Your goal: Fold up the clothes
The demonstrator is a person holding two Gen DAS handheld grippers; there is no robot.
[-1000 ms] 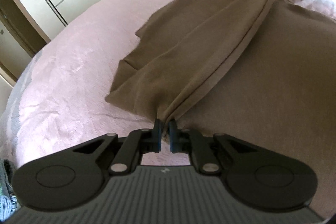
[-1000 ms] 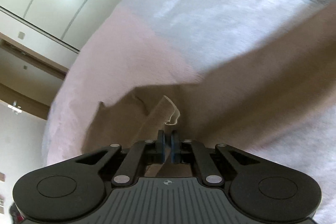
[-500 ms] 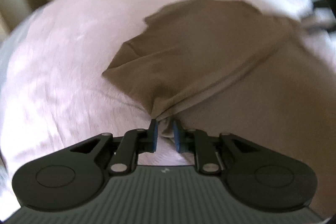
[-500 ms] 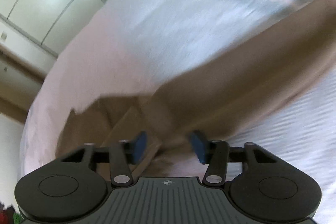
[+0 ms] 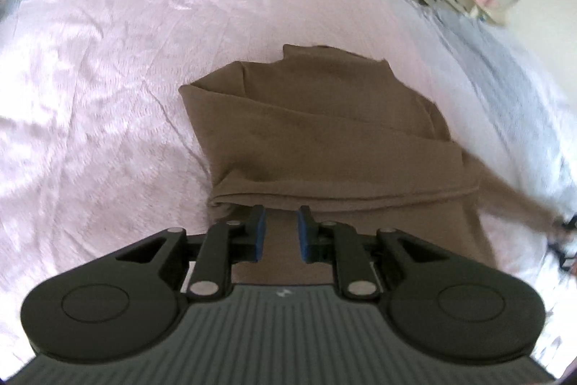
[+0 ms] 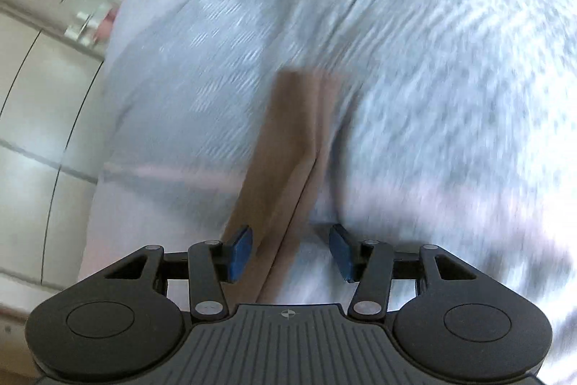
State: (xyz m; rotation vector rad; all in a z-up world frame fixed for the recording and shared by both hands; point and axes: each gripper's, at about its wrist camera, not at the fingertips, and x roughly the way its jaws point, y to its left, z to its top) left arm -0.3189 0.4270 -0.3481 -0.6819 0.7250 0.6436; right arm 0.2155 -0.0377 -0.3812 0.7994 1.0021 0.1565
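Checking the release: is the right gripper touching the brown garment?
Cannot tell. In the right wrist view, the right gripper is open with the brown garment running between its jaws, but motion blur hides any contact.

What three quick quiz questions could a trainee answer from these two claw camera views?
1. True or false: the left claw is clamped shut on the brown garment.
2. What colour is the bedspread beside the garment in the left view?
A. green
B. pink
C. black
3. Fill in: the right claw is ____, with a strip of brown cloth lying between its fingers.

Key: 1 false, it is open; 2 B; 3 open.
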